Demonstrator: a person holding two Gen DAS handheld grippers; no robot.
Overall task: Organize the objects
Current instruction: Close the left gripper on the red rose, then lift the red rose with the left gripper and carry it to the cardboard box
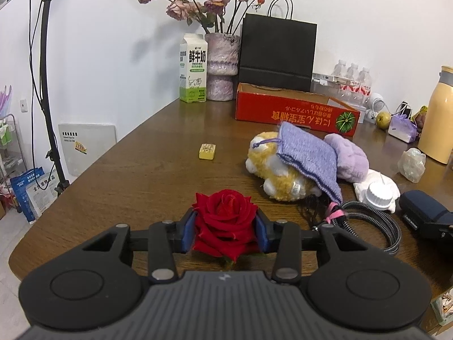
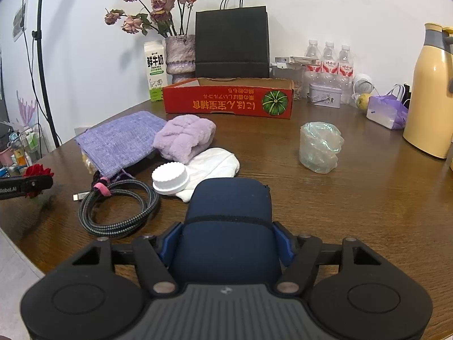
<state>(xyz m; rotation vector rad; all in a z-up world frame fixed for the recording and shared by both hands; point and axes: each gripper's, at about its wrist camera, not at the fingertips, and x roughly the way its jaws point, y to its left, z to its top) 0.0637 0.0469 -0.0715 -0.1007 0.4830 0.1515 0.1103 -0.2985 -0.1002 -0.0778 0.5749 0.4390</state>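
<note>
On the left, the red velvety rose bloom (image 1: pixel 226 221) sat squarely between the blue pads of the left gripper (image 1: pixel 226 231), which pressed against its petals from both sides at a fairly narrow spread; the stem below was almost wholly hidden behind the gripper body, only a scrap of green showing. Whether the bloom rested on the dark brown wooden table (image 1: pixel 141 170) or hung just above it could not be told. Ahead and to the right, a yellow-and-white plush toy (image 1: pixel 279 170) lay half covered by a purple knitted drawstring pouch (image 1: pixel 308 155), so its shape was hard to make out, and a fluffy lilac cloth bundle (image 1: pixel 351 155) lay just beside them. Further right, the coiled black braided cable (image 2: pixel 119 209) and a white ridged plastic cap (image 2: pixel 170 180) lay near one another, the cap on a white crumpled cloth (image 2: pixel 215 164). The right gripper (image 2: pixel 226 245) was closed partway on a navy-blue rounded fabric case (image 2: pixel 229 206), its blue pads touching both flanks; the case's near end was hidden beneath the gripper. Behind stood a long red cardboard box (image 2: pixel 229 102).
</note>
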